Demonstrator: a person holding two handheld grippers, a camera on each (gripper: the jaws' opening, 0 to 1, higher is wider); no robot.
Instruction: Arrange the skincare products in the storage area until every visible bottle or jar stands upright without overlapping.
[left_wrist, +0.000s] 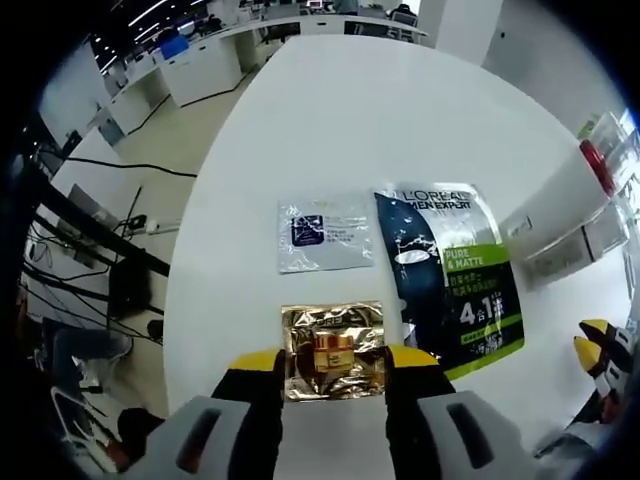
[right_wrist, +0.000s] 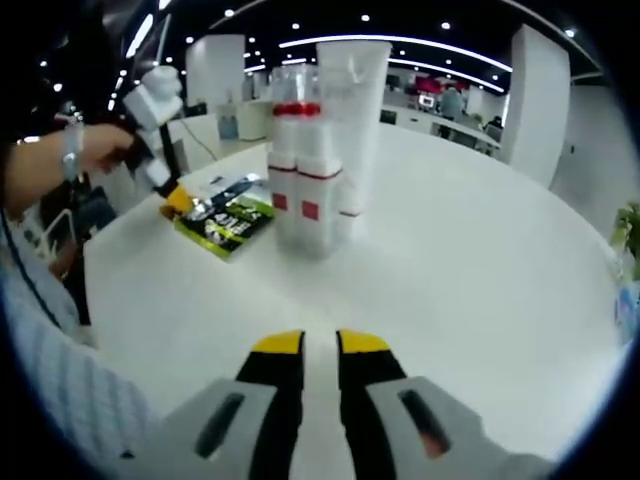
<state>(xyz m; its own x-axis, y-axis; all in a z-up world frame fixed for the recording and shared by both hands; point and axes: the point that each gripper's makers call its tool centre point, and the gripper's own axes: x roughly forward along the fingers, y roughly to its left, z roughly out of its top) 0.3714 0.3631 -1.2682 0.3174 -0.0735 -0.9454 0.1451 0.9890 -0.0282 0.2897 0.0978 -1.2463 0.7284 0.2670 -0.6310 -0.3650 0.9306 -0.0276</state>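
Observation:
My left gripper (left_wrist: 333, 358) is open low over the white round table (left_wrist: 400, 120), its yellow-tipped jaws standing either side of a flat gold sachet (left_wrist: 335, 330). Beyond it lie a silver-white sachet (left_wrist: 325, 235) and a dark L'Oreal sachet with a green panel (left_wrist: 455, 275), also flat. In the right gripper view, two clear bottles with red bands (right_wrist: 300, 185) and a tall white tube (right_wrist: 352, 110) stand upright together. My right gripper (right_wrist: 320, 345) hovers over bare table in front of them, its jaws close together with nothing between. The left gripper (right_wrist: 165, 190) shows by the dark sachet (right_wrist: 225, 222).
The table edge (left_wrist: 190, 260) curves along the left, with floor, cables and desks past it. The red-banded bottles (left_wrist: 598, 165) stand at the far right edge of the left gripper view. A person's hand (right_wrist: 95, 150) holds the left gripper. The right gripper (left_wrist: 598, 345) shows at lower right.

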